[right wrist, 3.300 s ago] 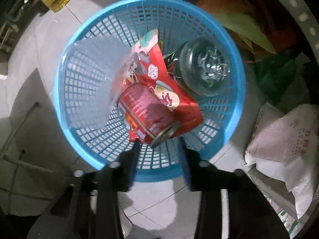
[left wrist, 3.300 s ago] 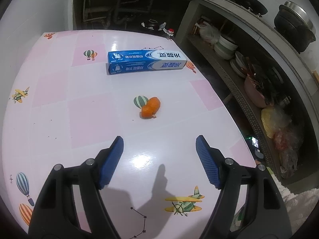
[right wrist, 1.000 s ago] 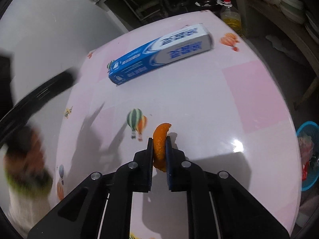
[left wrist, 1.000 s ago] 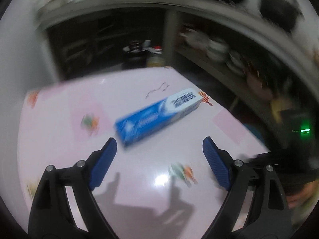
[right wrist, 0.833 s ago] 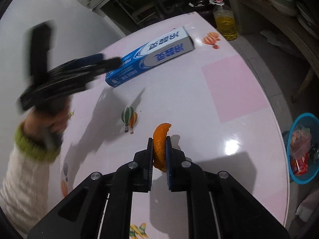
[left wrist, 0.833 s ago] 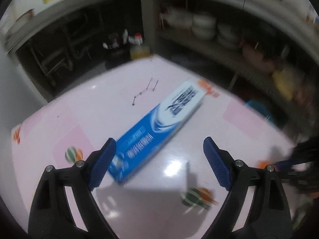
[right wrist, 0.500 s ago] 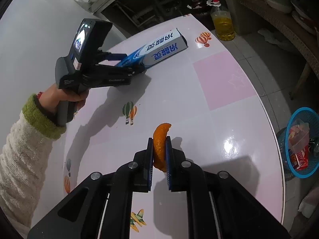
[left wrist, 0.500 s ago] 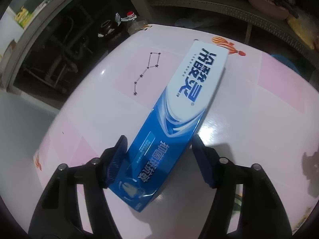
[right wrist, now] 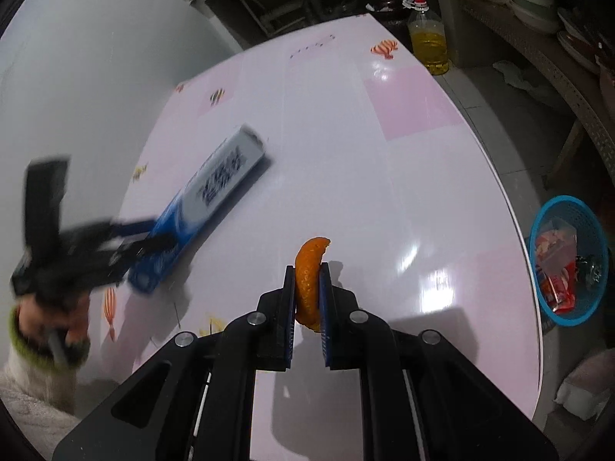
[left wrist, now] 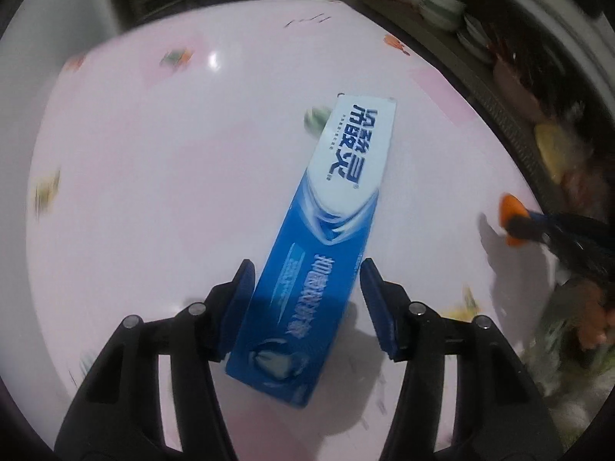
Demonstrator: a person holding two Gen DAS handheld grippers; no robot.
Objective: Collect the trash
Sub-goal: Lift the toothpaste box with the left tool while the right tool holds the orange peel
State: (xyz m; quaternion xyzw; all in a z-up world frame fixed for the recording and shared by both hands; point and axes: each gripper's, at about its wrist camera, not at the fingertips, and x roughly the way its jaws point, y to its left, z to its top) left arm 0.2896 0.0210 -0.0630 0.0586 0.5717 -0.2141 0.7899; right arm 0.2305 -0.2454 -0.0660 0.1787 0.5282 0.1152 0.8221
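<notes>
- My left tool [left wrist: 307, 299] straddles the near end of the blue toothpaste box [left wrist: 330, 230], which lies flat on the pink surface [left wrist: 153, 192]; the jaws have just been closing, the box between them, one side seemingly touching, the other with a sliver of gap.
- I judge the box light, hollow, glossy card: stiff along its length, easily crushed across, so I take the long side walls gently.
- My right tool [right wrist: 307, 288] pinches an orange peel [right wrist: 309, 269], soft and light, above the surface's near right.
- The blue basket [right wrist: 569, 261] waits on the floor, far right.
</notes>
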